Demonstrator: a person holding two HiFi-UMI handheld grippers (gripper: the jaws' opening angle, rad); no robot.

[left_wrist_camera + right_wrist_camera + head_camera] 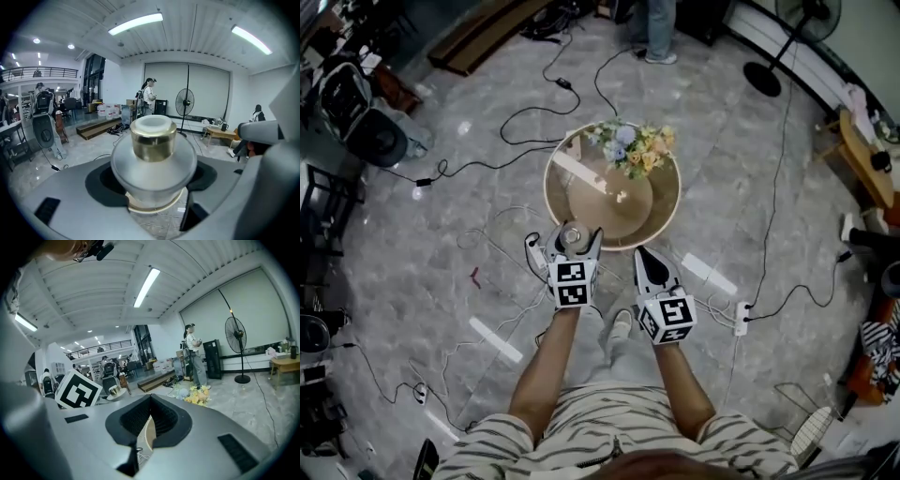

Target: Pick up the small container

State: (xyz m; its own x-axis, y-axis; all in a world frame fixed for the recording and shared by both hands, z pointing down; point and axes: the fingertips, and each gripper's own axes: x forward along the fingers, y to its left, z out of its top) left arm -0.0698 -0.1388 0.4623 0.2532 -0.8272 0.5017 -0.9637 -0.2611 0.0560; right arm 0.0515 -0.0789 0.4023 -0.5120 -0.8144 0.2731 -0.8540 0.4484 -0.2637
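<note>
The small container (572, 238) is a white rounded jar with a gold collar and a white top. It sits between the jaws of my left gripper (573, 246), which is shut on its wide body and holds it in the air off the round table (661, 214). In the left gripper view the container (153, 161) fills the middle, upright, with the pads against both sides. My right gripper (645, 259) hovers just right of it, shut with nothing in it. In the right gripper view its jaws (147, 427) meet, and the container (115, 392) shows at the left.
A bunch of artificial flowers (633, 145) and a white strip lie on the round table. Cables and a power strip (741, 319) cross the stone floor. A standing fan (769, 75) is at the back right, and a person (656, 28) stands beyond the table.
</note>
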